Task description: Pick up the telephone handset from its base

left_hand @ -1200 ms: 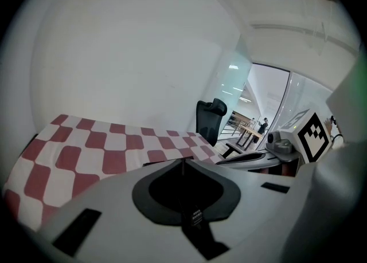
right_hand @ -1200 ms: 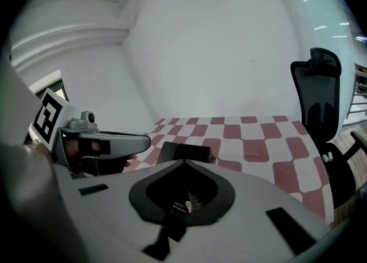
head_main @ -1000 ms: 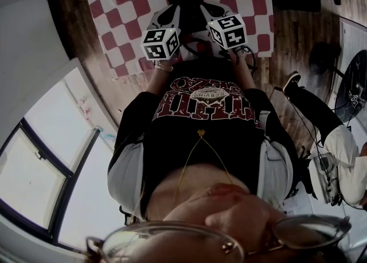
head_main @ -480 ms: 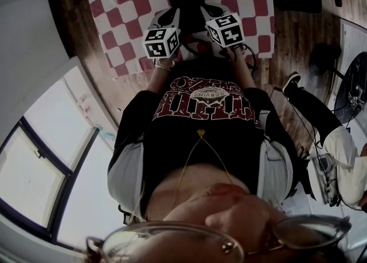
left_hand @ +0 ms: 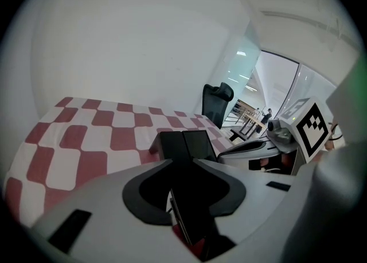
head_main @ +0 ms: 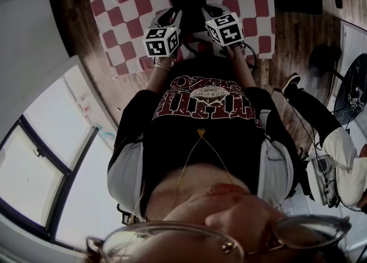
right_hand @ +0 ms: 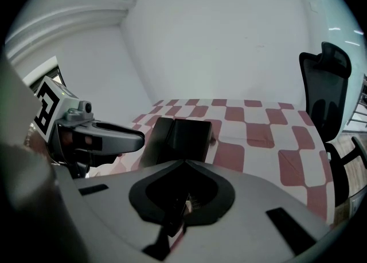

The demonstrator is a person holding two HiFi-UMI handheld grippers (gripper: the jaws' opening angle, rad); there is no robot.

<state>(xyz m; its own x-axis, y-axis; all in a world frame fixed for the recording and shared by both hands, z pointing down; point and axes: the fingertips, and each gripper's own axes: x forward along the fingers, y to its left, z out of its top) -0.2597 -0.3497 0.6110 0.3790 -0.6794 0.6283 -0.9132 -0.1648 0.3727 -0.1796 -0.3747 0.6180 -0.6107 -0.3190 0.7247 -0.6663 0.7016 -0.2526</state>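
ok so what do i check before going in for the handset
1. The telephone lies ahead of both grippers on the checked cloth: ok
2. The left gripper has its jaws apart, just been opening, nothing between them: ok
3. The right gripper has its jaws together, open them first: not ok
4. Where the handset sits on the telephone: cannot tell, one dark shape
5. Only cloth between jaws and telephone: ok

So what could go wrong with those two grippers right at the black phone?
The left gripper has just been opening its jaws, nothing gripped between them; the gap looks narrow for the phone ahead, which might get knocked. The right gripper, shut, sits close beside it: they might collide.
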